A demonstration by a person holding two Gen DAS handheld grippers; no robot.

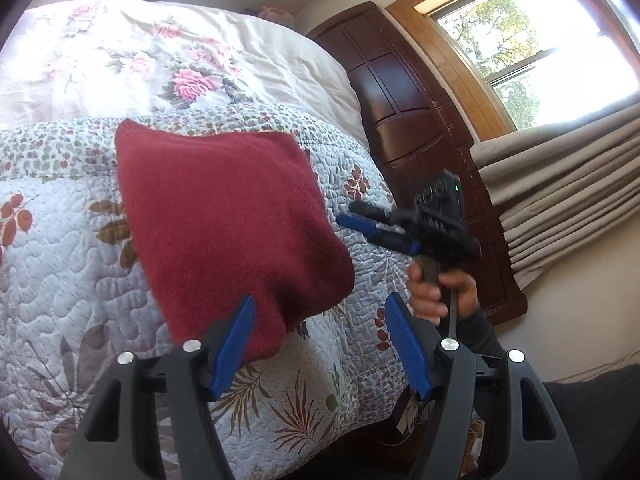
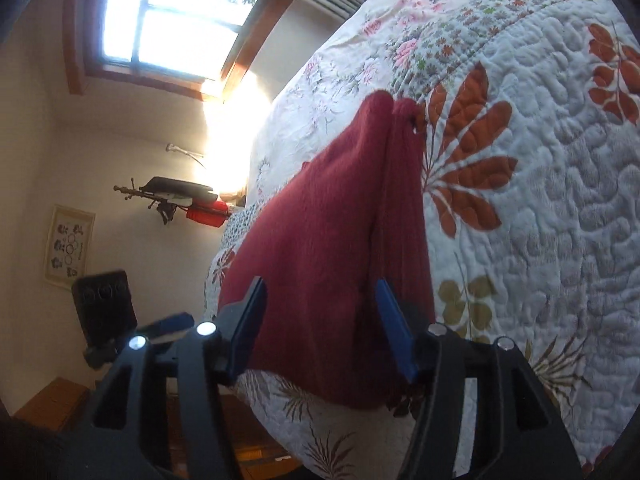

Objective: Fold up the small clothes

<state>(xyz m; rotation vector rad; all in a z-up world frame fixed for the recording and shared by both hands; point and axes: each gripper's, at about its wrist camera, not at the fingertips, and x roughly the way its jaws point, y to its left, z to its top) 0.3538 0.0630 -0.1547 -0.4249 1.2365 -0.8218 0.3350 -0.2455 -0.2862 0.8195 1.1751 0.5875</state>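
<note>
One folded dark red garment (image 1: pixel 224 216) lies on the leaf-patterned quilt (image 1: pixel 60 260), near the bed's edge. The left gripper (image 1: pixel 320 340) and the right gripper (image 2: pixel 320 328) are both wide open and hold nothing. Only the left wrist view shows the person's hand (image 1: pixel 440 288) and the dark wooden headboard (image 1: pixel 408 112); only the right wrist view shows one framed picture (image 2: pixel 70 246).

The folded cloth (image 1: pixel 228 224) lay on the quilt (image 1: pixel 60 264), near the bed's edge. Behind it sat the comforter (image 1: pixel 120 52); the headboard (image 1: pixel 404 92) stood right, below the window (image 1: pixel 532 52).
</note>
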